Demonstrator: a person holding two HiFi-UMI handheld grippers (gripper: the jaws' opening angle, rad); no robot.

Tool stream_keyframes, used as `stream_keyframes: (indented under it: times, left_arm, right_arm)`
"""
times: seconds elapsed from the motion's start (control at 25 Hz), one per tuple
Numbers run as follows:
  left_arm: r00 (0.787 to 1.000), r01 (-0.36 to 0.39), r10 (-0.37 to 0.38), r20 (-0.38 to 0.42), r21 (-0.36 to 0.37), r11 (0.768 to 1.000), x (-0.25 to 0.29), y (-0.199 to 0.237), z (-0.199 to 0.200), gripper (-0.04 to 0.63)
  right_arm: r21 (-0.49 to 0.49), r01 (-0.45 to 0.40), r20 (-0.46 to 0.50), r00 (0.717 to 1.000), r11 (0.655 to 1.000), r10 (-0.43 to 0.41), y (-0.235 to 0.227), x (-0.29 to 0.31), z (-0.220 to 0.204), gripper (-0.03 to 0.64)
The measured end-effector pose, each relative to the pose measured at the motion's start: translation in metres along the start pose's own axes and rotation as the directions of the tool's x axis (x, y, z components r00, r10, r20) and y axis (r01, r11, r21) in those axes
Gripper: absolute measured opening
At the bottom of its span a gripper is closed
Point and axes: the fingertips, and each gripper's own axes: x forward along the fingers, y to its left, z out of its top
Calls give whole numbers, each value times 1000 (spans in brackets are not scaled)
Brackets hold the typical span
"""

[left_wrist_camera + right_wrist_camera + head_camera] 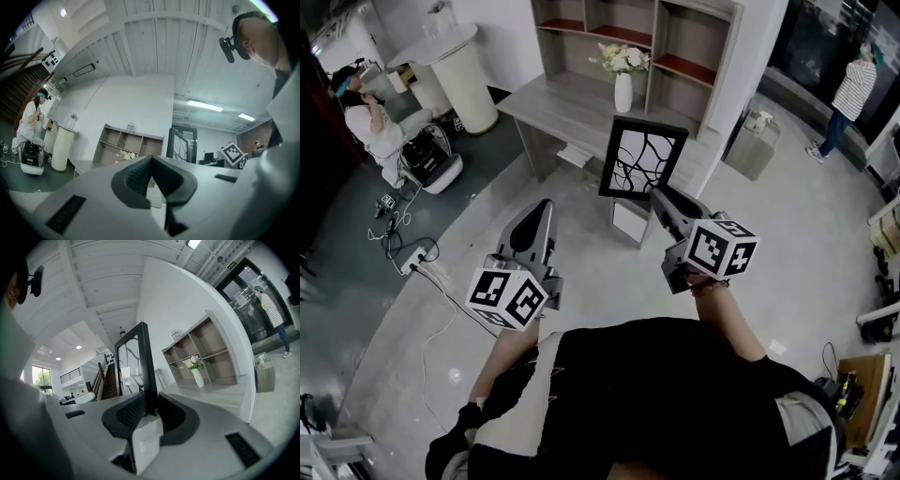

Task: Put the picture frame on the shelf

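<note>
A black picture frame (640,159) with a white branching pattern hangs upright in the air, with my right gripper (659,199) shut on its lower right edge. Seen edge-on in the right gripper view, the frame (140,364) rises straight from between the jaws. It also shows in the left gripper view as the dark frame (183,146) to the right. The grey shelf unit (675,52) with its desk top stands ahead of the frame. My left gripper (542,208) is shut on nothing, lower left of the frame, its jaw tips meeting (151,158).
A white vase of flowers (622,80) stands on the desk top in front of the shelf. A small grey bin (754,141) sits right of the unit. A seated person (370,122) and cables (417,258) are at the left; another person (848,94) stands far right.
</note>
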Motion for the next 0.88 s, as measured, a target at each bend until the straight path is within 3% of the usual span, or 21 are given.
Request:
stream_keyframes:
  times: [0.36, 0.68, 0.88]
  left_arm:
    - [999, 3, -7, -35, -117, 993, 21, 16, -32, 11]
    - [998, 25, -31, -58, -99, 995, 42, 36, -57, 11]
    - [998, 26, -33, -58, -111, 994, 99, 76, -50, 11]
  right_arm:
    - [37, 52, -96, 994, 998, -48, -29, 20, -29, 92]
    - [47, 70, -101, 993, 996, -65, -56, 46, -44, 92]
    - [54, 76, -109, 992, 996, -70, -82, 106, -23, 91]
